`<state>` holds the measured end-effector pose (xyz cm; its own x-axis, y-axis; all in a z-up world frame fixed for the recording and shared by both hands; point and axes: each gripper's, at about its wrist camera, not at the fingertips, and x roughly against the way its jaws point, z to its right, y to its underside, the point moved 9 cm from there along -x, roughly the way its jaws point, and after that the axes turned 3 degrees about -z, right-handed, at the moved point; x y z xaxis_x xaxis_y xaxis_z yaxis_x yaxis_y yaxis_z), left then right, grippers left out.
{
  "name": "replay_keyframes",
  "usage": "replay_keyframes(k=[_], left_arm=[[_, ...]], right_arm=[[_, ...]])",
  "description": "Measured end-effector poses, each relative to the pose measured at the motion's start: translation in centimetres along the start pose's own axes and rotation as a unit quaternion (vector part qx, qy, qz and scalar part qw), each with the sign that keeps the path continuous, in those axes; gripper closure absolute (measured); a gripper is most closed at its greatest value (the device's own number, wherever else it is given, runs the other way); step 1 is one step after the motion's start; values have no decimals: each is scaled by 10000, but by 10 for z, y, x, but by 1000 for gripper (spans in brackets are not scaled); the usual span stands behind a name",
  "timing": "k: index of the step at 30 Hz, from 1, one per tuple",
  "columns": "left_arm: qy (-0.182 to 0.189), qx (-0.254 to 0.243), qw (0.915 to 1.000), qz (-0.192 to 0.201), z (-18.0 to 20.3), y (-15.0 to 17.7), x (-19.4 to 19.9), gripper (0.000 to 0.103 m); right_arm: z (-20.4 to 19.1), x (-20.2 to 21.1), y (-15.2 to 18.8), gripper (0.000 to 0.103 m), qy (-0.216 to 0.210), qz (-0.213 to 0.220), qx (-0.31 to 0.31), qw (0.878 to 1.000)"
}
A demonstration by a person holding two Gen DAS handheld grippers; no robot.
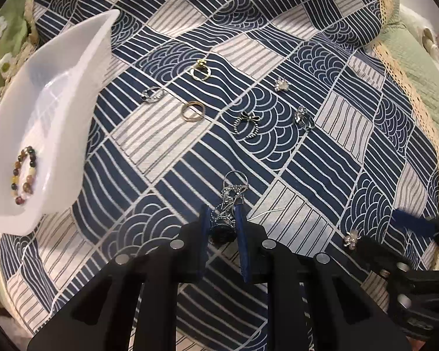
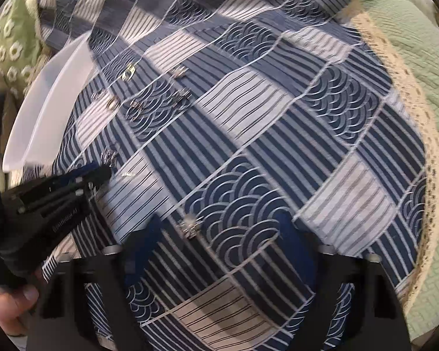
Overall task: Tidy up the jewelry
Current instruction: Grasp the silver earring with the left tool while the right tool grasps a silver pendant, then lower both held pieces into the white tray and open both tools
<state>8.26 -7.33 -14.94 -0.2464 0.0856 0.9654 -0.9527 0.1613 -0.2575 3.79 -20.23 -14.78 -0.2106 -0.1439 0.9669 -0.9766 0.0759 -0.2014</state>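
White plastic tray [image 1: 58, 93] is sitting at the cloth's [image 1: 278, 158] left edge, holding a bead bracelet [image 1: 25, 175]; left gripper [image 1: 221, 225] is pinching a silver ornament [image 1: 224, 219], jaws closed on it; right gripper [image 2: 219, 251] is hovering open around a small charm [image 2: 190, 225]; rings [image 1: 193, 111] are lying loose beyond.

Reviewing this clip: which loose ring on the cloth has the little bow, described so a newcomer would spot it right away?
Start from the blue-and-white patterned cloth and find the dark panel of concentric wave arcs near its middle. The dark twisted-wire ring with a small black bow lies flat there, right of the plain gold band and left of a silver cluster ring. Only it has a rope-like hoop topped by a bow.
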Motion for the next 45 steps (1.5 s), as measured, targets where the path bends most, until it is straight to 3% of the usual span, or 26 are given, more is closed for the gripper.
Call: replay_keyframes(k=[7,11,13,18,24,28,33,37,41,45], left_arm=[[85,58,9998,142,-7,-4,15,86],[120,54,9998,139,-7,-3,16,86],[144,82,9998,137,-8,-3,16,86],[152,54,9998,150,-7,-3,18,86],[247,29,9992,308,-5,-5,34,86],[507,30,9969,599,-8,-10,69,86],[558,-38,9903,1275,-27,-27,142,86],[263,-55,9839,1764,-65,-43,196,86],[57,126,9816,1907,-108,-60,212,86],[-122,369,9842,1727,-155,-71,195,86]], right_arm=[[-11,-4,0,67,13,0,103,9999],[-13,-7,-2,70,168,12,191,9997],[-18,-8,-4,82,208,42,260,9994],[-22,-10,-8,83,341,96,410,9985],[-25,11,-14,86,77,377,315,9988],[-36,39,-25,85,-163,687,322,9970],[-71,81,-46,85,-494,1091,511,9915],[-126,108,-67,85,-676,1277,925,9852],[-183,118,-90,85,-717,1382,1310,9791],[-239,96,-106,85,-815,1218,1596,9763]])
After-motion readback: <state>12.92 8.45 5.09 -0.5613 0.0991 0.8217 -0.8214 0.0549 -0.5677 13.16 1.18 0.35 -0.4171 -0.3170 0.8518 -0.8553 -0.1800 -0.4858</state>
